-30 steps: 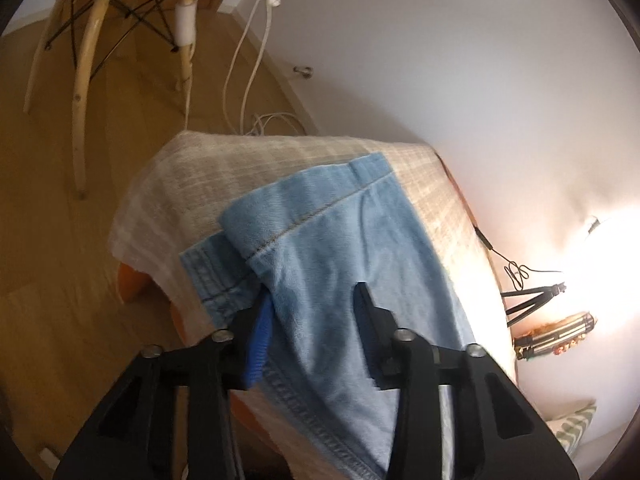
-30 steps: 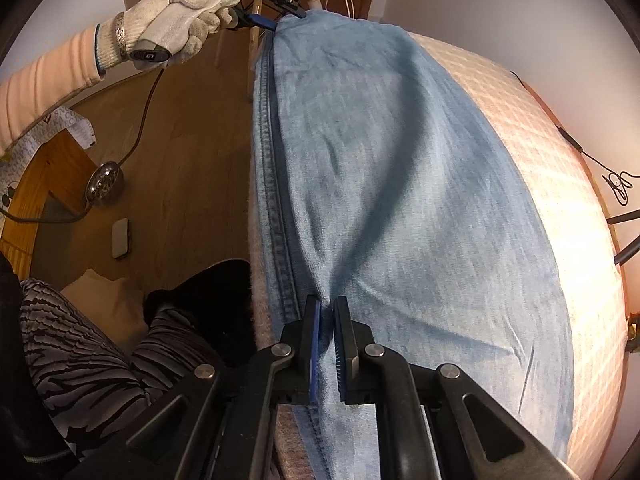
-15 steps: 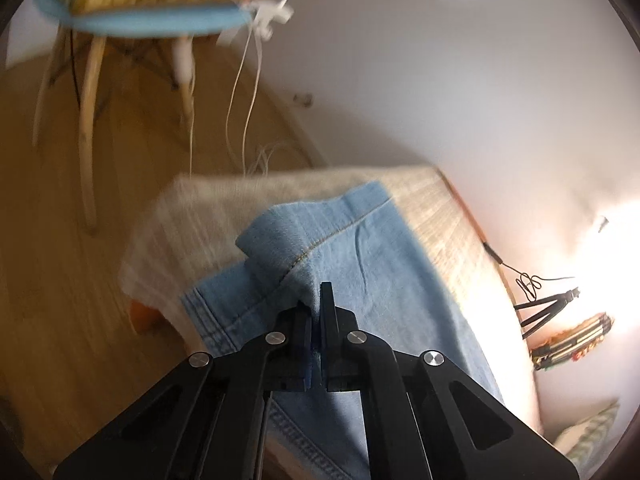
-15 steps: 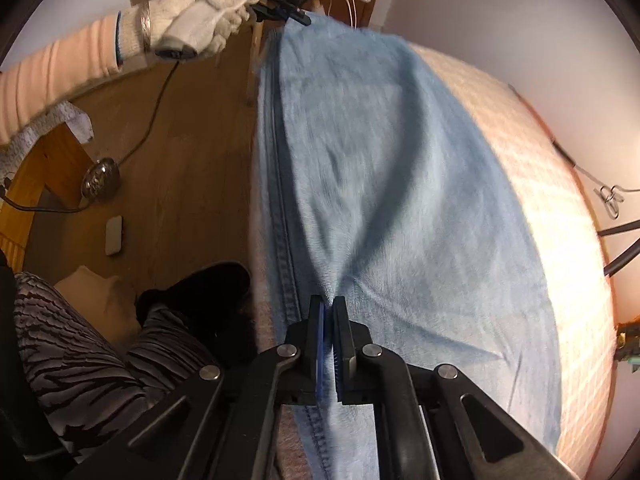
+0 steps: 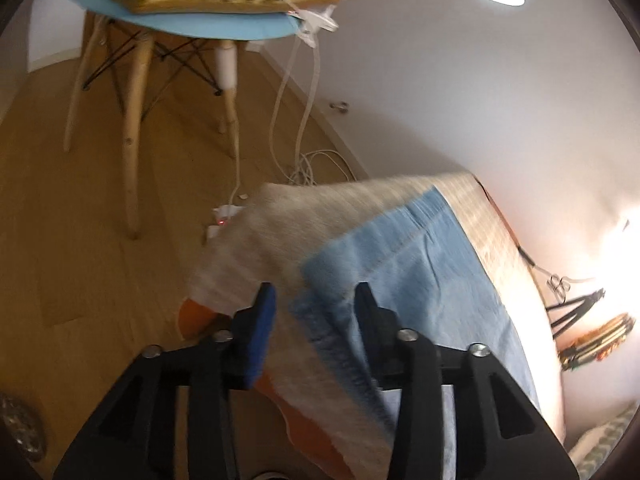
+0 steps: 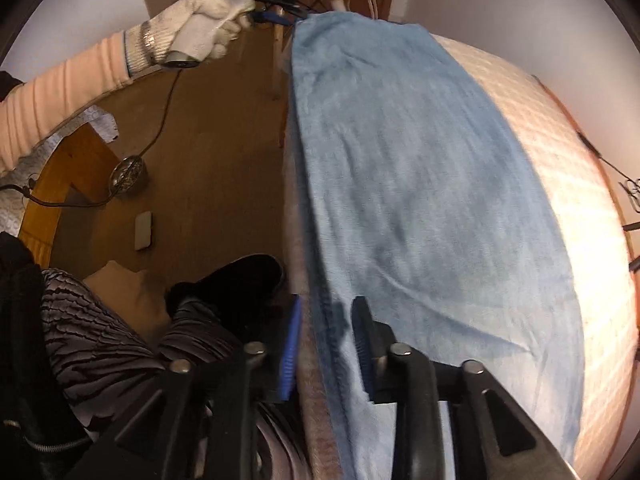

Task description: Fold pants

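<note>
Both my left tongs (image 5: 314, 300) and right tongs (image 6: 326, 320) stand spread over the near edge of the pants (image 6: 420, 184), lying doubled lengthwise mid-frame on the cloth-covered tabletop (image 6: 560, 168); next, I judge, a fresh grip for the crosswise fold.

The near end of the pants (image 5: 436, 292) is smeared by motion in the left wrist view, so its hem and seam cannot be read. The pants run out past the bottom edge in both views. Under the cloth (image 5: 320, 216) the tabletop (image 5: 192, 316) shows only as an orange corner. In the right wrist view the left gripper (image 6: 276, 14) is small and blurred.
</note>
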`<state>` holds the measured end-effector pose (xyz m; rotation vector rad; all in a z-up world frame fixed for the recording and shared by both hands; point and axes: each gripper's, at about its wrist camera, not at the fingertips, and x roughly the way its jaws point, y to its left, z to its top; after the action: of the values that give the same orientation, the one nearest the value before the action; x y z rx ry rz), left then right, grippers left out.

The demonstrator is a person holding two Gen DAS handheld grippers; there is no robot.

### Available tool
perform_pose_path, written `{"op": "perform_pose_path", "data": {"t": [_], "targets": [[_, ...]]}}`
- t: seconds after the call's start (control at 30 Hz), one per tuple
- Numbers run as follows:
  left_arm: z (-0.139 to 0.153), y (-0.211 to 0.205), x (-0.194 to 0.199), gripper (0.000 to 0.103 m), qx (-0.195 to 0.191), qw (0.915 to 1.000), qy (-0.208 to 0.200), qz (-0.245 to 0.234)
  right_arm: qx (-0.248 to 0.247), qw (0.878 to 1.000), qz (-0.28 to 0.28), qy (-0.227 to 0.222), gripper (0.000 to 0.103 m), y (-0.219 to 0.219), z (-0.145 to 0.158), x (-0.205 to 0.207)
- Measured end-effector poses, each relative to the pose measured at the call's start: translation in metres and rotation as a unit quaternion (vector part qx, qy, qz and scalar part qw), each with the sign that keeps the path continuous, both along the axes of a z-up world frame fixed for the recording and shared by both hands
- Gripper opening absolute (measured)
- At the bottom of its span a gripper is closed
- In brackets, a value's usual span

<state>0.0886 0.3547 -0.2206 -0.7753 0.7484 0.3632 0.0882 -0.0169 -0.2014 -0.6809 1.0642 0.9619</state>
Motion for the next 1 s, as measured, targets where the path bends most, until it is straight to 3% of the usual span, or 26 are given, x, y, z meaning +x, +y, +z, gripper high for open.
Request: {"op": "perform_pose_path", "data": {"t": [0.13, 0.3, 0.43, 0.57, 0.73, 0.77, 0.8, 0.9, 1.0], "targets": [[-0.006, 0.019, -0.009, 0.055, -0.041, 0.9989, -0.003, 0.023, 0.040, 0.998, -0.045, 0.000, 0.040, -0.018, 0.023, 0.016], [-0.018, 0.022, 0.005, 0.061, -0.084, 0.9965, 0.001, 0.000, 0.079, 0.989, -0.123, -0.002, 0.060, -0.042, 0.053, 0.037], [-0.029, 0.016, 0.009, 0.062, -0.110, 0.9938, 0.001, -0.017, 0.103, 0.980, -0.170, 0.003, 0.064, -0.061, 0.079, 0.050], [-0.042, 0.012, 0.010, 0.062, -0.160, 0.9869, -0.018, -0.010, 0.133, 0.969, -0.206, 0.012, 0.066, -0.078, 0.106, 0.060], [-0.037, 0.006, 0.007, 0.057, -0.166, 0.9853, -0.041, 0.006, 0.136, 0.969, -0.207, 0.001, 0.066, -0.072, 0.120, 0.060], [-0.035, 0.004, 0.007, 0.043, -0.161, 0.9860, -0.041, 0.006, 0.136, 0.969, -0.207, 0.001, 0.066, -0.073, 0.121, 0.058], [-0.031, 0.001, 0.007, 0.033, -0.151, 0.9878, -0.037, 0.004, 0.136, 0.969, -0.206, -0.001, 0.065, -0.072, 0.121, 0.056], [-0.013, -0.010, 0.006, 0.023, -0.104, 0.9936, -0.044, -0.004, 0.136, 0.969, -0.205, -0.005, 0.065, -0.066, 0.121, 0.051], [-0.004, -0.019, 0.012, 0.023, -0.062, 0.9973, -0.035, -0.017, 0.146, 0.968, -0.206, 0.000, 0.065, -0.062, 0.122, 0.052]]}}
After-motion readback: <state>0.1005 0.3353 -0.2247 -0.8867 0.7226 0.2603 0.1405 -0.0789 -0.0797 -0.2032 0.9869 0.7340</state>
